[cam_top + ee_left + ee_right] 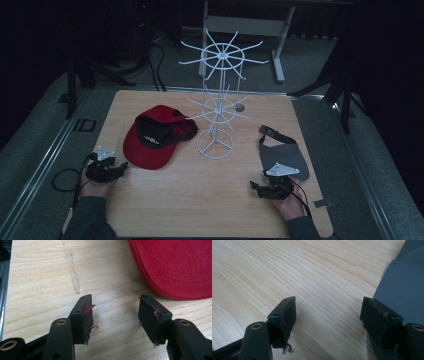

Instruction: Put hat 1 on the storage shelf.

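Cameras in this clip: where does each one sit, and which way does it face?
High view: above the person's side, looking forward and down on the table, rack, both hands and grippers.
Left gripper view: on the left gripper, over wood toward the red cap; open jaws.
Right gripper view: on the right gripper, beside the grey visor; open jaws.
Shared: cap and visor also appear from above.

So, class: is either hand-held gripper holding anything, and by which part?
Nothing is held. The left hand-held gripper and right hand-held gripper are open over the wooden table, beside the red cap and grey visor.
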